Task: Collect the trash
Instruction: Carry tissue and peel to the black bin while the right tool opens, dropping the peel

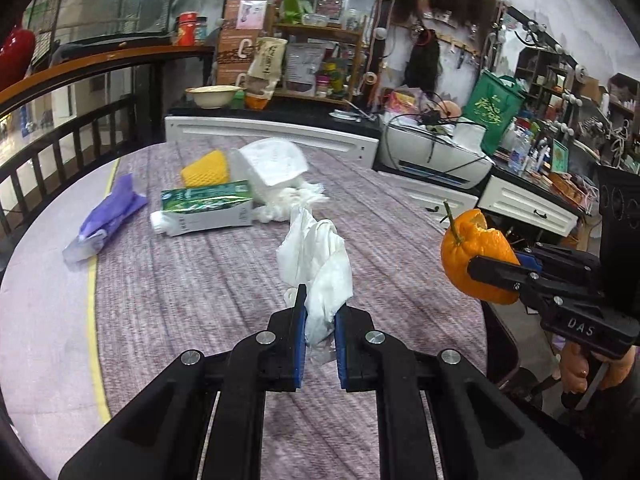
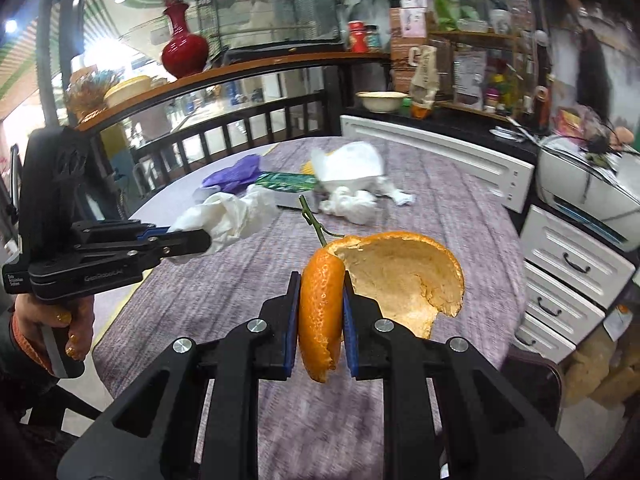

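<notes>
My left gripper (image 1: pixel 320 304) is shut on a crumpled white tissue (image 1: pixel 320 264) that sticks up from its blue pads, lifted above the purple tablecloth (image 1: pixel 192 300). In the right wrist view the same left gripper (image 2: pixel 200 242) shows at the left, tissue (image 2: pixel 228 216) trailing from its tip. My right gripper (image 2: pixel 321 292) is shut on an orange peel (image 2: pixel 320 304) with a green stem; the peel's pale inner side curls out to the right. From the left wrist view, the right gripper (image 1: pixel 478 268) and peel (image 1: pixel 460 252) hover at the table's right edge.
Farther back on the table lie a green-and-white carton (image 1: pixel 208 210), a yellow foam net (image 1: pixel 206 168), a white container (image 1: pixel 272 164) with more tissue (image 1: pixel 296 200), and a purple packet (image 1: pixel 108 216). White drawers (image 2: pixel 568 272) and a printer (image 1: pixel 436 152) stand to the right. A railing (image 1: pixel 60 152) borders the left.
</notes>
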